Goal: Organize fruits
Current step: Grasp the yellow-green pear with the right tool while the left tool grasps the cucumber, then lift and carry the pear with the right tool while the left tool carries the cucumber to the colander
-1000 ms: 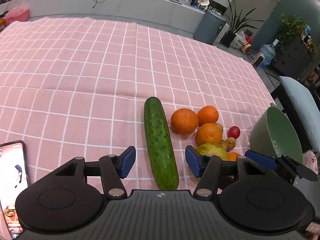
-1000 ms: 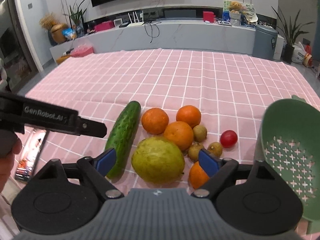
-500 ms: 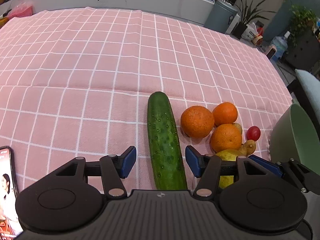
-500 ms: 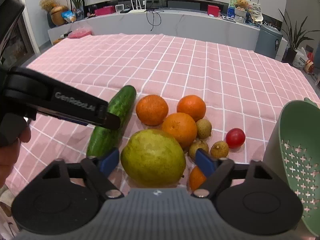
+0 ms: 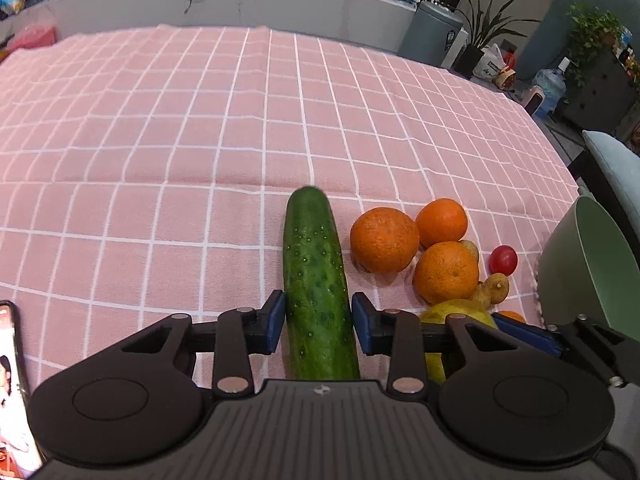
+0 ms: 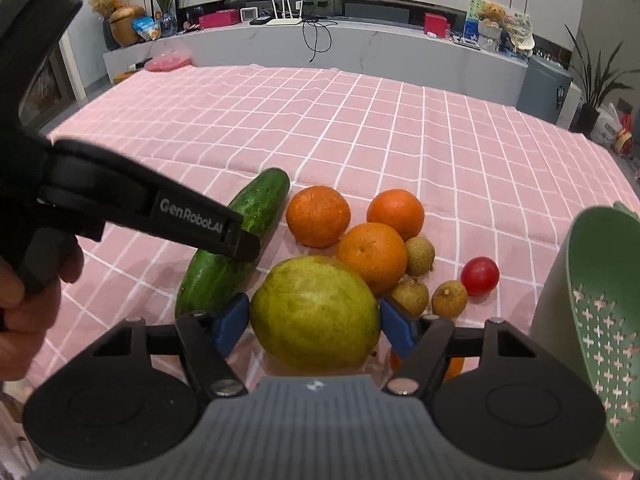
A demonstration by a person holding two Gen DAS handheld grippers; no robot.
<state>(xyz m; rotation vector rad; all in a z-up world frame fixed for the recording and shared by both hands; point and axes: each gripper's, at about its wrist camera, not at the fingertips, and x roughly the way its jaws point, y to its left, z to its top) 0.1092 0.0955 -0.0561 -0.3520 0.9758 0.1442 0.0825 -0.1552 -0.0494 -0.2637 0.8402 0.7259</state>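
Note:
A green cucumber (image 5: 316, 280) lies on the pink checked cloth. My left gripper (image 5: 318, 322) has its blue pads against both sides of the cucumber's near half. The left gripper also shows over the cucumber (image 6: 256, 208) in the right wrist view. A large yellow-green fruit (image 6: 314, 314) sits between the pads of my right gripper (image 6: 314, 326), which close on its sides. Three oranges (image 6: 372, 252), small brown fruits (image 6: 418, 250) and a red cherry tomato (image 6: 479, 276) lie beside them. A green colander (image 6: 604, 320) stands at the right.
A phone (image 5: 12, 392) lies at the left near edge of the cloth. The table's right edge (image 5: 560, 168) drops to a chair and floor. A grey counter with clutter runs behind the table.
My left gripper has moved forward and narrowed onto the cucumber. My right gripper has moved forward around the yellow-green fruit and its pads have come in against it.

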